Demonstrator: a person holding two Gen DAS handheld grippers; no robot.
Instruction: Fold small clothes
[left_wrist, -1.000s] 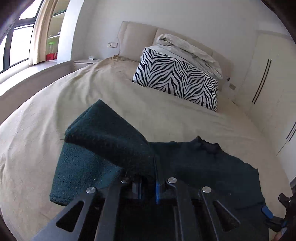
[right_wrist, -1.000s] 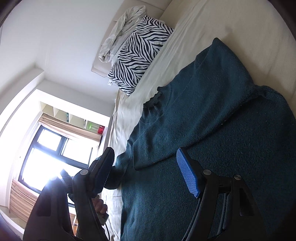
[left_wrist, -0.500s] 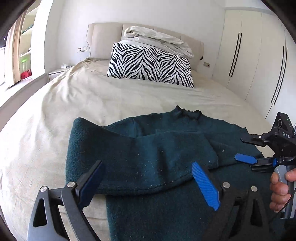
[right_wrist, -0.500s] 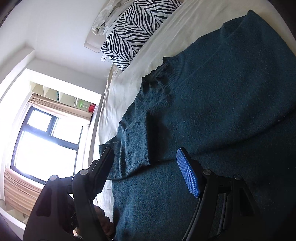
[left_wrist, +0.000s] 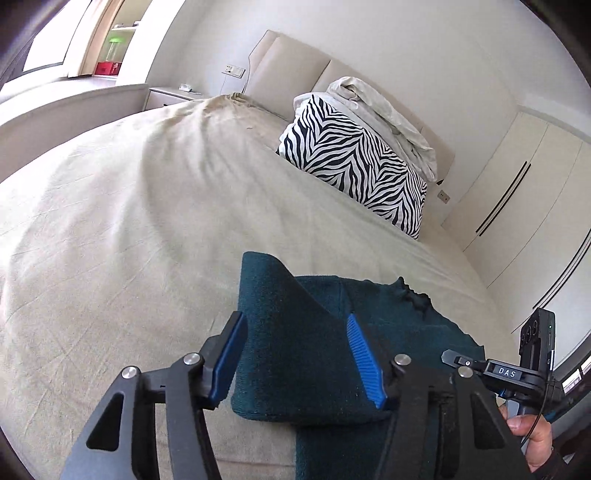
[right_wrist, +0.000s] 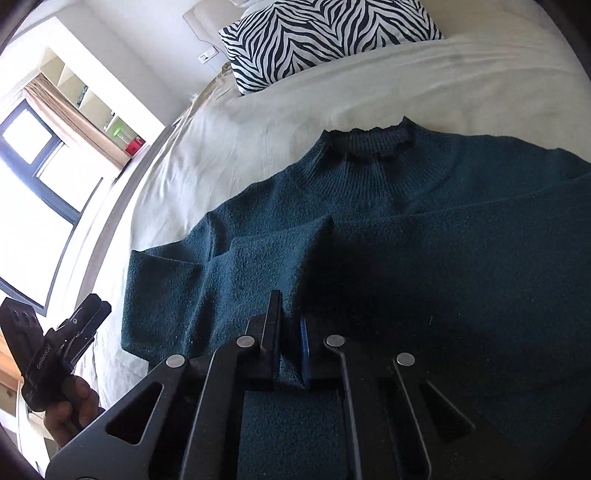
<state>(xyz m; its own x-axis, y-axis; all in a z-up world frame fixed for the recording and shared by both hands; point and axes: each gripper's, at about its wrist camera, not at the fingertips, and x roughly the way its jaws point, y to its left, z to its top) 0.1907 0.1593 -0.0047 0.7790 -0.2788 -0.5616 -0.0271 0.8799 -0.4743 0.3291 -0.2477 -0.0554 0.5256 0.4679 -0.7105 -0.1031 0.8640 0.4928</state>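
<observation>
Sweater hem cut off below, right gripper fingers pinching it, left gripper fingers apart

The left wrist view sits low and close over the sweater's left edge, facing up the bed toward the zebra pillow and headboard. The right wrist view looks from close above the sweater, tilted, toward the window. Both share sweater, pillow and bed.
</observation>
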